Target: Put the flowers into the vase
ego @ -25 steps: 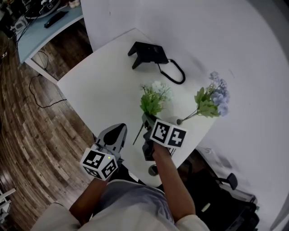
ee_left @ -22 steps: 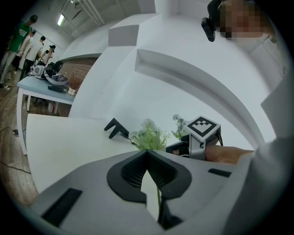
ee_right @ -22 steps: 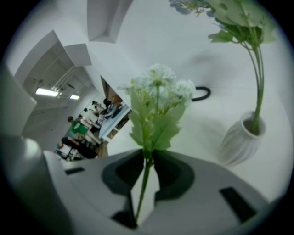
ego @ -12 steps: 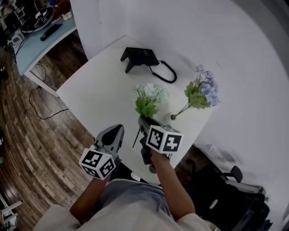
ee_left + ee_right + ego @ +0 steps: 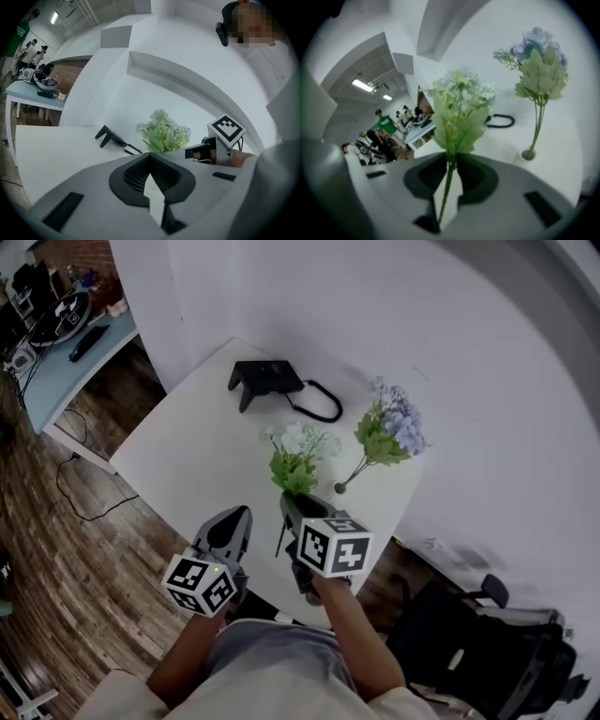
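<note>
My right gripper [image 5: 292, 508] is shut on the thin green stem [image 5: 446, 187] of a white flower sprig [image 5: 298, 454], which it holds above the near part of the white table [image 5: 187, 446]. The sprig's leaves and blooms [image 5: 459, 108] rise just past the jaws. A blue flower sprig [image 5: 389, 427] stands in a small white vase [image 5: 339, 488] to the right, apart from the held sprig. In the right gripper view the vase [image 5: 528, 154] shows at the right, beyond the jaws. My left gripper [image 5: 230, 526] is shut and holds nothing, near the table's front edge.
A black stand [image 5: 265, 379] with a looped cable [image 5: 319, 407] lies at the table's far side. A dark chair [image 5: 487, 634] is at the lower right. A desk with gear [image 5: 66, 343] stands at the upper left, over the wooden floor.
My right gripper has risen with the white flower sprig in its grip. The left gripper has lifted slightly. The head view has shifted, so the table sits higher and further left in the frame.
</note>
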